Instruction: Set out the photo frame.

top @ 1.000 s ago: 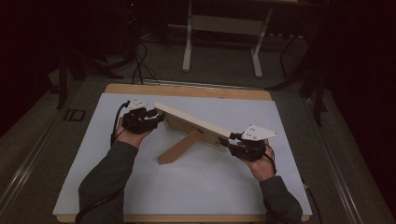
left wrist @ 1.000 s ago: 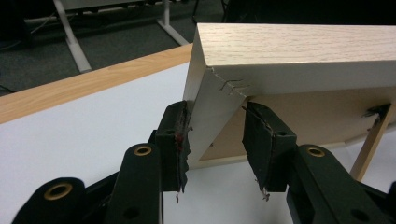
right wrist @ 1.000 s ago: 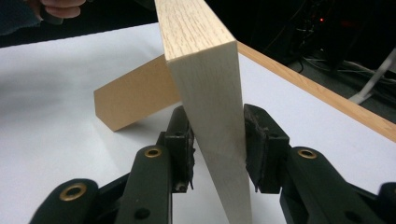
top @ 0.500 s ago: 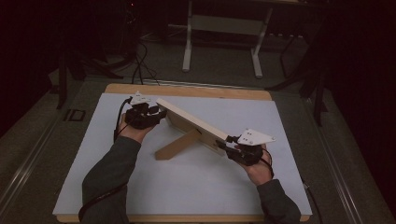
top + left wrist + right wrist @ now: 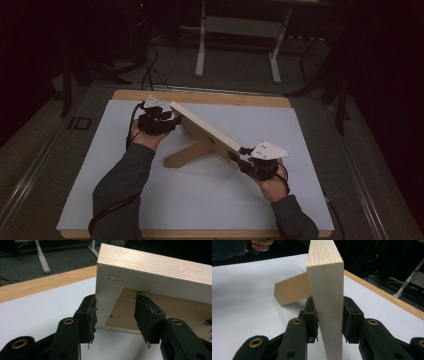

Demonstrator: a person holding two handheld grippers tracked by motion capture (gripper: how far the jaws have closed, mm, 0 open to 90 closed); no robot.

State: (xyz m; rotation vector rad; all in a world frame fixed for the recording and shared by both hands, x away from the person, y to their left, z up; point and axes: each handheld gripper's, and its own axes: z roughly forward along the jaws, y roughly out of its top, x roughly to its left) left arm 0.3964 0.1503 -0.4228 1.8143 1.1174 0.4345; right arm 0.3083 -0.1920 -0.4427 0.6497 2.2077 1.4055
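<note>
pale wooden frame [image 5: 205, 131], flat and rectangular, propped upright, right gripper's [image 5: 329, 322] fingers clenched on it, left gripper's [image 5: 115, 315] fingers released.

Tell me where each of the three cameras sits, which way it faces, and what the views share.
High view: above the person's side, facing forward and down on the white table; both forearms, left claw and right claw show.
Left gripper view: on the left claw, facing the corner of the pale wooden picture frame; its jaws have just been opening.
Right gripper view: on the right claw, looking along the frame's end, jaws pressed on it.
Shared: all show the frame and table.
</note>
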